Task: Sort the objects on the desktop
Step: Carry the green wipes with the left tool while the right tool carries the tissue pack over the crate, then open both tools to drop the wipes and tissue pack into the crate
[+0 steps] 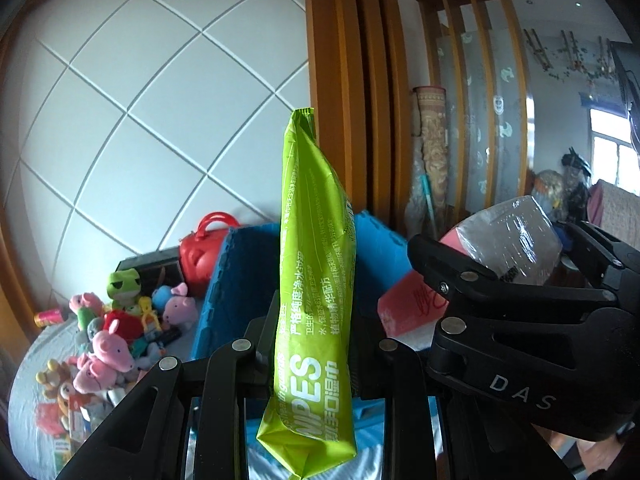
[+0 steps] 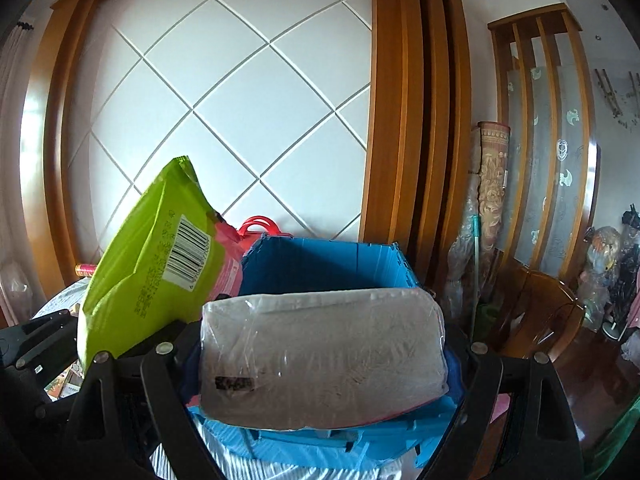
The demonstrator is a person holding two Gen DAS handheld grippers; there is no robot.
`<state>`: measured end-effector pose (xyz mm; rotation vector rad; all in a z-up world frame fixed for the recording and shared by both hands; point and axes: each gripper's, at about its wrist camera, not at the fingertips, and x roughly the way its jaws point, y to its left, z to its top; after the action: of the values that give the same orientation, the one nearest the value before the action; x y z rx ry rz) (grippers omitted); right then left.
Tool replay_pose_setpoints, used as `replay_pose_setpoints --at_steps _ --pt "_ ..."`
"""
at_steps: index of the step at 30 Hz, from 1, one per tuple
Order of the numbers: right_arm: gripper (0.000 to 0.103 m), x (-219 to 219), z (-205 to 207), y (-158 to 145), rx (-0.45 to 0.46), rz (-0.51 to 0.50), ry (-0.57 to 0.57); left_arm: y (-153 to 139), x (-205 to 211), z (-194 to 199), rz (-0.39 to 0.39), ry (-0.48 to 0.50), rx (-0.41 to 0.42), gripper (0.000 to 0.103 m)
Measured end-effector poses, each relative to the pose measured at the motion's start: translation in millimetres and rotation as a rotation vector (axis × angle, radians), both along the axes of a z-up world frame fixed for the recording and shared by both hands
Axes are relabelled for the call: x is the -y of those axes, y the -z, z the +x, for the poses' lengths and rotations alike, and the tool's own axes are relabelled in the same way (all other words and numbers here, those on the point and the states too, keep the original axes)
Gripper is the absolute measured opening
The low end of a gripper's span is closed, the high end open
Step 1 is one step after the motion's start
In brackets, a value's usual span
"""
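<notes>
My left gripper is shut on a green pack of wet wipes, held upright and raised in front of a blue plastic crate. The pack also shows at the left of the right wrist view. My right gripper is shut on a clear-wrapped pack of white tissues, held over the near rim of the crate. In the left wrist view the right gripper and its pack are at the right.
A heap of plush toys lies on the table at left, with a red bag and a dark box behind. A pink pack lies by the crate. A wooden chair stands at right.
</notes>
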<state>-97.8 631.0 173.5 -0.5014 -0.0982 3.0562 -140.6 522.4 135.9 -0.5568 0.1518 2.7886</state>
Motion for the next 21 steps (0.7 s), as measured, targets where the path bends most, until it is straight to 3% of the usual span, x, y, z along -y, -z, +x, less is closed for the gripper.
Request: replay_pose_setpoints --at_steps 11,15,18,21 --pt "0.088 -73 -98 87 0.215 -0.076 0.001 80 -53 -86 -0.096 -0.066 0.252 0.025" --pt "0.088 -82 -115 111 0.28 -0.08 -0.004 93 -55 -95 -0.11 -0.091 0.281 0.027" --pt "0.089 -87 -122 122 0.308 -0.084 -0.013 98 -54 -99 -0.111 -0.109 0.288 0.035" --pt "0.091 -89 -126 123 0.31 -0.082 -0.013 98 -54 -99 -0.112 -0.123 0.275 0.055"
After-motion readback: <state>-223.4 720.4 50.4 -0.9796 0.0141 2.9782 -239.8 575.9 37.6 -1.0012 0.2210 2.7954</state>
